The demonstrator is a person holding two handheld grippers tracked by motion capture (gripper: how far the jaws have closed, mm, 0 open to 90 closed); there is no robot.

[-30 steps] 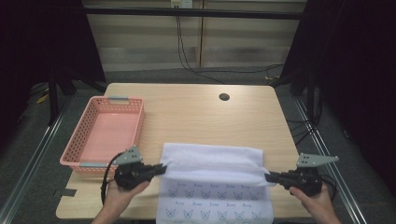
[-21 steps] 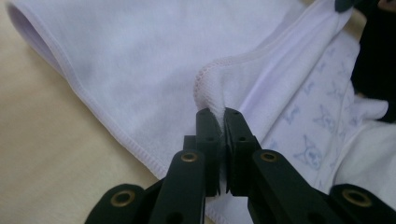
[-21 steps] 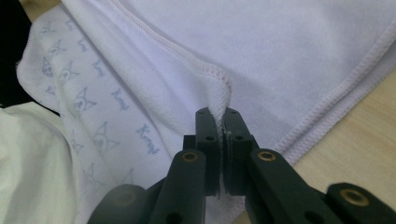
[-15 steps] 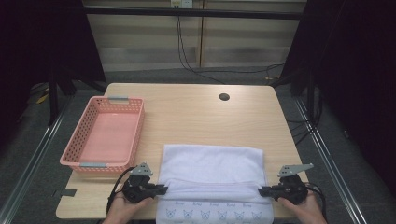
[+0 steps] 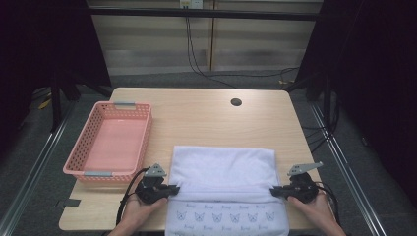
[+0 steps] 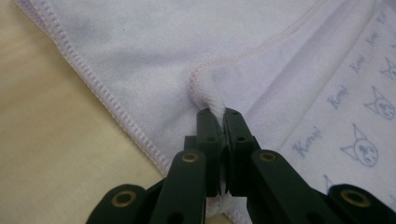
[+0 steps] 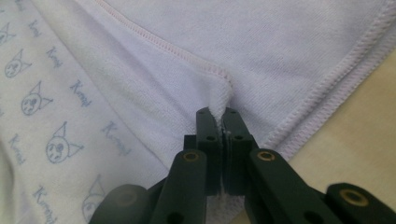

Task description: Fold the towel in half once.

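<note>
Both grippers, left gripper (image 5: 172, 189) and right gripper (image 5: 273, 190), pinch corners of the folded white terry towel (image 5: 223, 172) on the near half of the light wooden table (image 5: 206, 118) (its lower layer bears small blue cat faces). Beside the towel's left edge stands a pink plastic lattice basket (image 5: 83, 147). Each gripper's black jaws are pressed together on a bunched fold of hem, seen close in the gripper views (image 6: 217, 111) (image 7: 218, 111).

The light wooden table (image 5: 206, 118) is seen from above its near edge, looking forward and down, from far off. The pale lilac terry towel (image 5: 223, 169) on that table is viewed very close along black jaws, left corner (image 6: 205, 93), right corner (image 7: 219, 93); the towel is shared by all views.
</note>
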